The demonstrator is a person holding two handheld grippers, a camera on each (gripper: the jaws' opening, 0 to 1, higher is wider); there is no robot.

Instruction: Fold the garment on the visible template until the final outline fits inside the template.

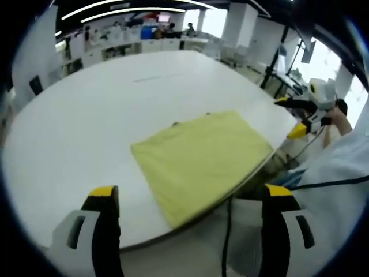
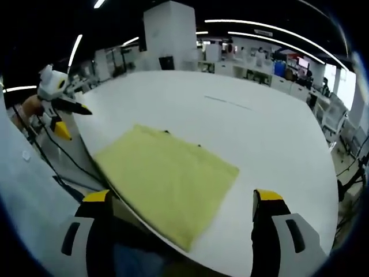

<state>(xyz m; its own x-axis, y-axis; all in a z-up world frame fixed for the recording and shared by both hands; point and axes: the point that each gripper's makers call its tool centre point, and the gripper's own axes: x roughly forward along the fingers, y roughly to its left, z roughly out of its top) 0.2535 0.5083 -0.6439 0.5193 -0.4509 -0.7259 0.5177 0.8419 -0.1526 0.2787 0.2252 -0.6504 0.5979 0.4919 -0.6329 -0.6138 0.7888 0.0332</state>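
One folded yellow garment point(image 1: 202, 161) lies on one white table point(image 1: 86, 127), with two claws, left point(image 1: 190, 199) and right point(image 2: 183, 202), both released and empty.

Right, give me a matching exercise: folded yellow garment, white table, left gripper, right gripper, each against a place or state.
1. folded yellow garment
2. white round table
3. left gripper
4. right gripper

a. jaws apart, held off the table edge, seen at the left in the other gripper's view
b. bears the garment
c. lies flat at the table's near edge
d. jaws apart, seen at the right in the other gripper's view

Pairs: 1-c, 2-b, 3-a, 4-d
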